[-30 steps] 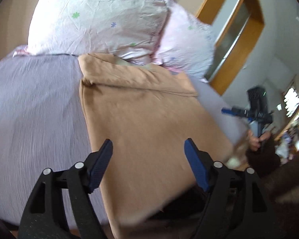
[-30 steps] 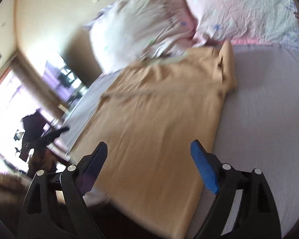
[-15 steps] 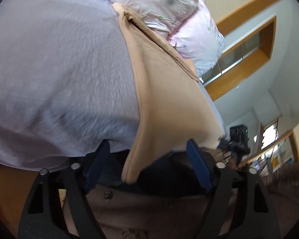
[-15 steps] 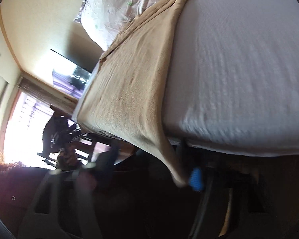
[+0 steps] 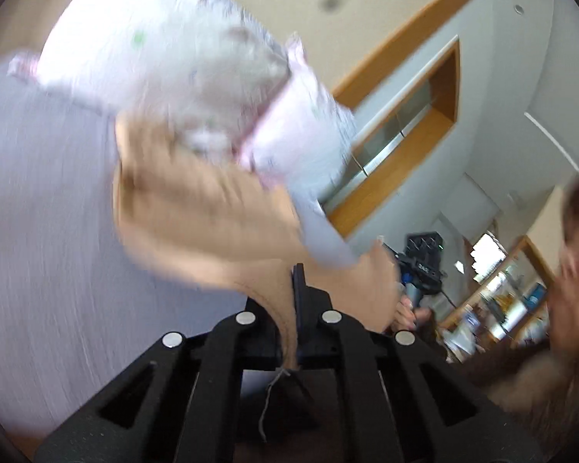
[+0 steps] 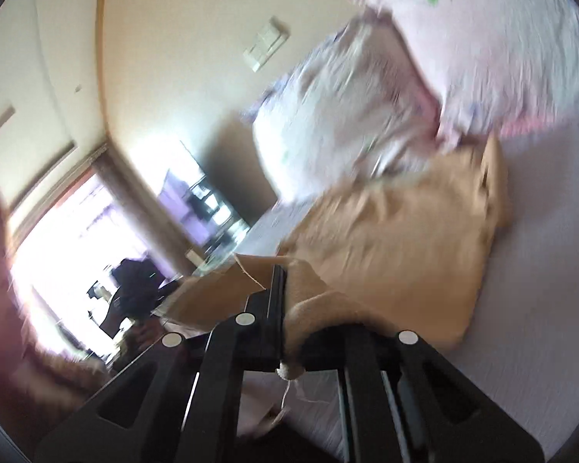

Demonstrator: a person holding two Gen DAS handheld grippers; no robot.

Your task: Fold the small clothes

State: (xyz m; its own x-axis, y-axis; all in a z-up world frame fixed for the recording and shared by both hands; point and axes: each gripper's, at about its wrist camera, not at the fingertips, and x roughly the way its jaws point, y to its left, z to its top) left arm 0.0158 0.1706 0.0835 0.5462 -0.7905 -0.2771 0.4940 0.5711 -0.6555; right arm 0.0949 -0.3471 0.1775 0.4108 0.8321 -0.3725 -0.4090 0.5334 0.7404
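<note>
Both grippers are clamping the tan garment [image 5: 197, 223] at its near hem, jaws fully closed on cloth: left gripper [image 5: 293, 308], right gripper [image 6: 285, 308]. Garment's lying on the bed [image 5: 38, 231], long axis running toward 12 o'clock to the pillows [image 6: 482, 46]. Neither hand's nearer; fold prob. goes fwd.

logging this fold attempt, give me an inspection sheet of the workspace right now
surface: bed with lilac sheet, mostly bare.
job's things: tan garment, near edge lifted off the bed, far end by the pillows.
clutter: two floral pillows at the head of the bed.
grippers: left tongs shut on the garment's hem; right tongs shut on another part of the hem.
cables: nothing seen; only loose threads hanging from the hem.
surroundings: wall switch plate, bright window, wood-trimmed opening; image blurred.
</note>
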